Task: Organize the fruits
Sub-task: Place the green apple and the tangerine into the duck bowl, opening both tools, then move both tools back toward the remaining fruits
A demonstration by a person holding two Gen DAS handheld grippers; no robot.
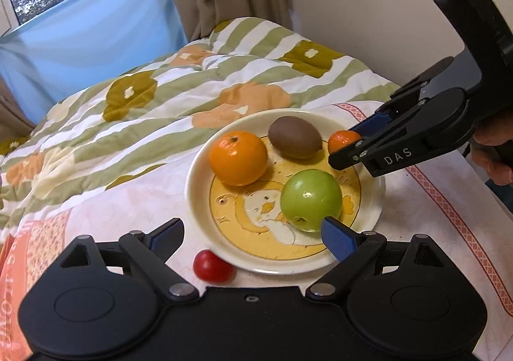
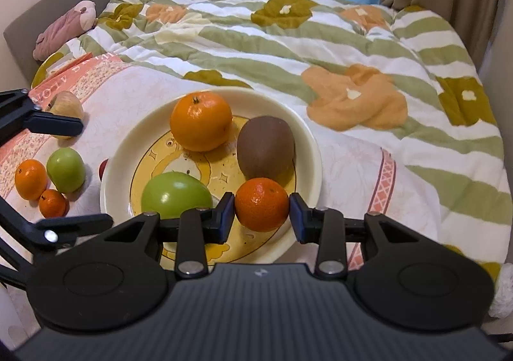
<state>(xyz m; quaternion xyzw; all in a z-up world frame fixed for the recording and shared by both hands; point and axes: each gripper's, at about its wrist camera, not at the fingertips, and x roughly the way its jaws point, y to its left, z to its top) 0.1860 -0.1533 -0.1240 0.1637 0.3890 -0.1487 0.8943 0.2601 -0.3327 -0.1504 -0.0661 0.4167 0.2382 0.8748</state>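
Right gripper jaws clamped on a small mandarin at the plate rim. Left gripper jaws wide, empty. Green apple, orange, kiwi on plate

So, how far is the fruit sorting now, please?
Done: a large orange, a brown kiwi and a green apple lie on the cream plate. In hand: the right claw grips a small mandarin. Left: five fruits beside the plate; the left claw is open.
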